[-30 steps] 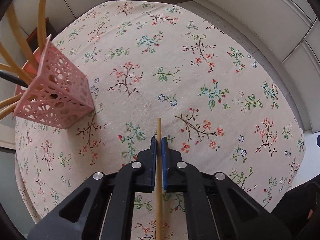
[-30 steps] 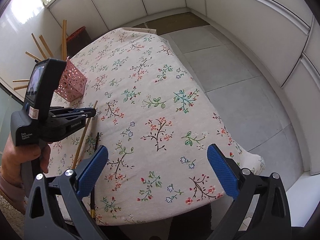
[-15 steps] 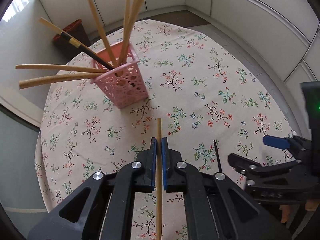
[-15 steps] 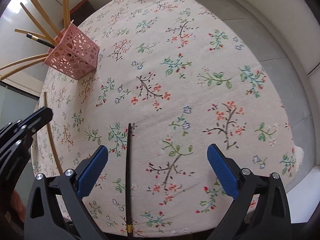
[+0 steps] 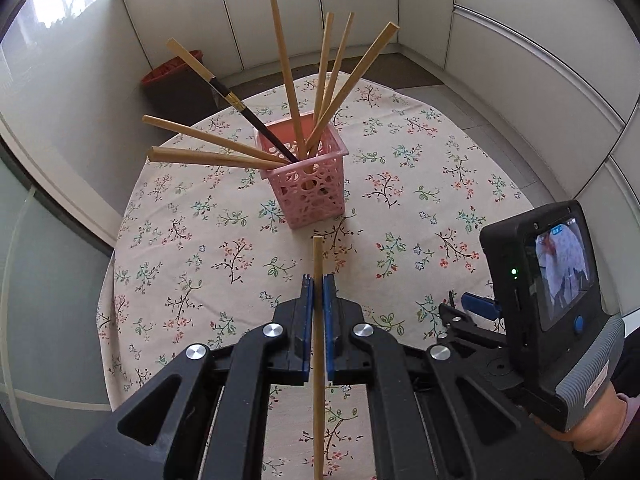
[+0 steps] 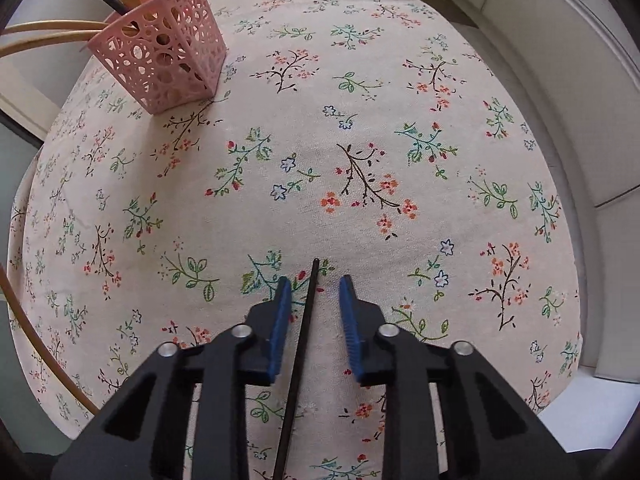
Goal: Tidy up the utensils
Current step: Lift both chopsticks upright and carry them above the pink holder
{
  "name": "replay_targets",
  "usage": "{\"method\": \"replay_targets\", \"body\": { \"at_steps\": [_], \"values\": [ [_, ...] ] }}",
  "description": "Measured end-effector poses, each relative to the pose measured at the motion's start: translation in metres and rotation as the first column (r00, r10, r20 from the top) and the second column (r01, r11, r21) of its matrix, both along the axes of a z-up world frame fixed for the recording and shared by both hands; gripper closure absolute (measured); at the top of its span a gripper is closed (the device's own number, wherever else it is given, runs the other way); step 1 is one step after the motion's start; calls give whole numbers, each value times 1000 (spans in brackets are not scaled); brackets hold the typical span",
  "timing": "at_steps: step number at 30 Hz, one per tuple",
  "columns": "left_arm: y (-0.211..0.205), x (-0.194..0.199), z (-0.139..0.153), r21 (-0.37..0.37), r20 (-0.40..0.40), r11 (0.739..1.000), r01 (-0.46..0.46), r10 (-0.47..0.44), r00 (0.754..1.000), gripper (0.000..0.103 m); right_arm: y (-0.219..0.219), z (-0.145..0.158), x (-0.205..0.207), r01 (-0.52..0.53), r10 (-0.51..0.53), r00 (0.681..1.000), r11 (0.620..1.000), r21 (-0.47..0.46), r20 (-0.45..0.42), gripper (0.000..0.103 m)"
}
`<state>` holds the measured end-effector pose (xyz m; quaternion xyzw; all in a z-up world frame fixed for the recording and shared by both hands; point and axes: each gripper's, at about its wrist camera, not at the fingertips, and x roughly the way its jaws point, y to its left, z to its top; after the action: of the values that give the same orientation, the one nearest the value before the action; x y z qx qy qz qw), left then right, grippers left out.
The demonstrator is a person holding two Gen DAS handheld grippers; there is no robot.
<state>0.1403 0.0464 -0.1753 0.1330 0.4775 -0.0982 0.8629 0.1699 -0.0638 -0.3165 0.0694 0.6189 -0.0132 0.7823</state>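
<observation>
My left gripper [image 5: 318, 280] is shut on a wooden chopstick [image 5: 318, 264], held above the table and pointing at the pink lattice basket [image 5: 308, 184]. The basket holds several wooden chopsticks [image 5: 284, 68] and one black one [image 5: 260, 124]. My right gripper [image 6: 312, 284] is open, low over the floral tablecloth [image 6: 360, 120], with its jaws on either side of a black chopstick [image 6: 304, 328] lying on the cloth, not closed on it. The basket also shows in the right wrist view [image 6: 164, 48], far left. The right gripper also shows in the left wrist view [image 5: 476, 304].
The round table's edge [image 6: 568, 320] drops off to the right. White cabinet walls [image 5: 520, 60] surround the table. A dark red bin [image 5: 176, 76] stands on the floor behind the table. The left gripper's chopstick curves along the left edge of the right wrist view [image 6: 44, 344].
My left gripper has lifted and swung to face the basket with its chopstick. My right gripper has dropped to the cloth and narrowed its jaws around the black chopstick.
</observation>
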Motion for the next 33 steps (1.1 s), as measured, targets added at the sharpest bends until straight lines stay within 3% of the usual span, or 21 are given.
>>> {"method": "replay_targets", "body": {
  "at_steps": [1,8,12,16,20,33],
  "values": [
    [0,0,0,-1,1,1000,0,0,1000,99,-3,0,-1,5,-5,1000,1000,4,4,96],
    [-10,-4,1,2,11,1000,22,-22,1000,99,-34,13,-10,31,-35,997,998,48,69,99],
    [-16,-8,6,-4,26,1000,31,-30,999,99,-59,45,-18,65,-83,979,992,105,185,99],
    [-20,-15,17,-22,57,999,41,-40,998,99,-83,87,-26,72,-121,942,984,163,315,99],
    [-19,-25,27,-53,74,998,38,-34,997,99,-101,121,-31,61,-131,913,981,187,388,99],
    [-14,-62,80,-123,164,992,22,-2,986,99,-107,190,-61,-1,-90,874,982,186,477,99]
  ]
}}
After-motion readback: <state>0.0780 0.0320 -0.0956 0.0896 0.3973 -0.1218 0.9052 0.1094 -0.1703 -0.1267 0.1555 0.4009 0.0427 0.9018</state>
